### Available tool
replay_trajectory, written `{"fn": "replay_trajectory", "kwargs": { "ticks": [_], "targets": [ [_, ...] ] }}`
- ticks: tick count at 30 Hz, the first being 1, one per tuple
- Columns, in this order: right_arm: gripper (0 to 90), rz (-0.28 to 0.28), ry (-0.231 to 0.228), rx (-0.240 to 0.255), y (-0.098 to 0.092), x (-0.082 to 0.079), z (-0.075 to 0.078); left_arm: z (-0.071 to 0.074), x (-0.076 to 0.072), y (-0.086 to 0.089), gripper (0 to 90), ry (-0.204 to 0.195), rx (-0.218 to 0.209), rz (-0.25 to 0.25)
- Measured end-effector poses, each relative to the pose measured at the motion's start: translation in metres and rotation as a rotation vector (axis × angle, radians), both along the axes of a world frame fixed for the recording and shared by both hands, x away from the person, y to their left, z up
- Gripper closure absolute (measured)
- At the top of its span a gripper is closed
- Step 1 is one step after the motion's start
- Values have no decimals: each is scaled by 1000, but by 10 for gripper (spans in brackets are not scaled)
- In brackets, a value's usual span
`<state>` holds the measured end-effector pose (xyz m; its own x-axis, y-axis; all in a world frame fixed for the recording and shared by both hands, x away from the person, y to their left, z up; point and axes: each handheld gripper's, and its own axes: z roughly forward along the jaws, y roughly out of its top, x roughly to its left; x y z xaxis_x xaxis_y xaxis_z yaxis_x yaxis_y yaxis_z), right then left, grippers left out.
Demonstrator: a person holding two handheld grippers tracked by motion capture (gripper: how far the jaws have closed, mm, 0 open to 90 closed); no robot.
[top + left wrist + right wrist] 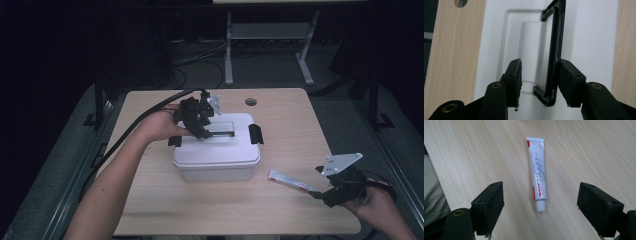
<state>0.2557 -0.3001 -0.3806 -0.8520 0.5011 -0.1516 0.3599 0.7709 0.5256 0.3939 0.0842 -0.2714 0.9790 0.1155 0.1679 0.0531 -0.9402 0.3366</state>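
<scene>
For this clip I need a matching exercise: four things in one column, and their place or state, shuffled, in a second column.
Things:
1. left hand-held gripper
2. right hand-held gripper
3. tube
4. black handle

Places or states:
A. lies flat on the wooden table, white cap toward the camera in the right gripper view
B. open wide above bare wood, holding nothing
C. lies on the lid of the white box
D. jaws either side of one handle bar, not yet closed on it

Pairs: 1-D, 2-B, 3-A, 4-C
</scene>
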Motion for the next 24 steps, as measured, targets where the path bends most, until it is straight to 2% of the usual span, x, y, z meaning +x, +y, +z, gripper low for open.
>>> {"fn": "replay_trajectory", "kwargs": {
  "ticks": [3,8,10,13,24],
  "targets": [
    [210,4,0,1,0,0,0,1,4,-3,606,7,22,-14],
    [209,6,-1,1,0,1,0,2,8,-7,684,20,24,-15],
    [210,6,-2,5,0,0,0,2,10,-8,690,29,18,-11],
    [209,8,1,3,-1,0,-1,-1,13,-9,714,42,33,0],
    [208,1,7,6,-4,0,-2,-1,20,-16,797,70,56,-16]
  ]
}}
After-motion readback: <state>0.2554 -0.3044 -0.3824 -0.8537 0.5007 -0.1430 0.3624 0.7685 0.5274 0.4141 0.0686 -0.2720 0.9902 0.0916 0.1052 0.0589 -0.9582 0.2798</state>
